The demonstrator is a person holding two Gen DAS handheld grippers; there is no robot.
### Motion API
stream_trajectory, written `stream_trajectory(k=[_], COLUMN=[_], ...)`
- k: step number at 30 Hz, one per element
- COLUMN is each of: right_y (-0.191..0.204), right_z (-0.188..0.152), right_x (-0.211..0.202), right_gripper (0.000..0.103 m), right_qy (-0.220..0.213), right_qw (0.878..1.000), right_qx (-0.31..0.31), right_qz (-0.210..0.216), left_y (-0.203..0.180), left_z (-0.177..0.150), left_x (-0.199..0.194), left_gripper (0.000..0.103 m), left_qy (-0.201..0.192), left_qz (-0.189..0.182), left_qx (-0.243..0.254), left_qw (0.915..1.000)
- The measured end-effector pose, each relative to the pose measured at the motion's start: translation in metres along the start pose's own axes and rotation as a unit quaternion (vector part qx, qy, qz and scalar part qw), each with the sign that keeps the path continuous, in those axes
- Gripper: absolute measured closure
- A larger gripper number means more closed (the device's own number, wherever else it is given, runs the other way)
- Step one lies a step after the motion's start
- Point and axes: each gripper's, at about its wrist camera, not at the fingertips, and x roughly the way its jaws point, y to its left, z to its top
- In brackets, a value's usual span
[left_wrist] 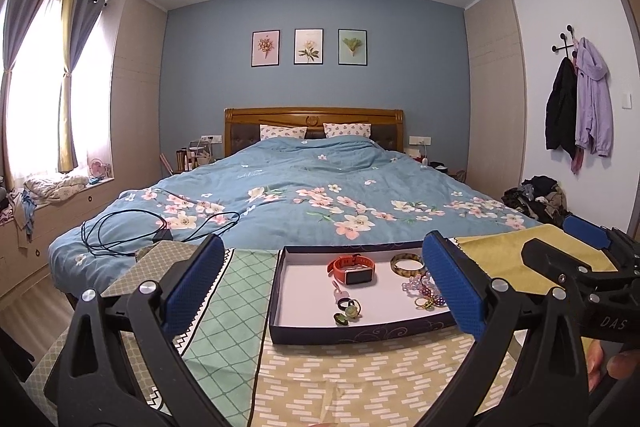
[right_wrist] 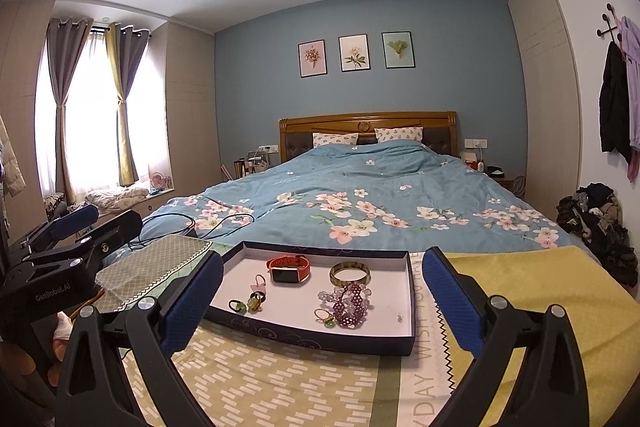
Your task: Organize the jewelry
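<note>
your left gripper [left_wrist: 324, 287] is wide open and holds nothing; it hangs over the near edge of the worktop [left_wrist: 340, 379], which is covered with patterned cloths. your right gripper [right_wrist: 322, 301] is wide open too and empty, at about the same height, just beside the left one.

the jewelry lies in a shallow dark blue tray [right_wrist: 304, 331] with a white floor, in front of both grippers. inside it, an orange smartwatch [right_wrist: 289, 269] lies toward the far side, and an amber bangle [right_wrist: 349, 273] lies to its right, apart from it. near the bangle there is a purple bead bracelet [right_wrist: 352, 307], touching a string of clear beads [right_wrist: 326, 295]. a small gold ring with a green stone [right_wrist: 325, 317] lies just beside the bracelet. on the left part of the tray you see two green-stone rings [right_wrist: 247, 303] and a little pink charm [right_wrist: 258, 283] close together.

a yellow cloth [right_wrist: 540, 291] lies on the worktop to the right of the tray. behind the worktop is a bed with a blue floral quilt [right_wrist: 380, 199], and a black cable [left_wrist: 132, 231] lies on it.
</note>
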Motion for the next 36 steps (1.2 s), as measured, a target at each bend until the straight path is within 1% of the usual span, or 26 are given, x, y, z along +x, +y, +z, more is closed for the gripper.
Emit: stream_trajectory(k=[20,28,36], right_y=[0.000,-0.002,0.001], right_z=[-0.001,0.002,0.003], right_x=[-0.004,-0.004,-0.007], right_gripper=[0.007,0.007,0.007], right_qy=[-0.003,-0.009,-0.024], right_qw=[1.000,1.000,0.999], right_qx=[-0.005,-0.006,-0.012], right_qz=[-0.007,-0.017,-0.026], left_y=[0.008,0.010,0.011], left_z=[0.003,0.002,0.001], left_x=[-0.001,0.004,0.013], left_gripper=[0.005,0.005,0.005], left_qy=[-0.007,-0.002,0.008], left_qz=[0.005,0.001,0.004], left_qx=[-0.003,-0.011,-0.017], left_qw=[1.0000,0.9999,0.9998])
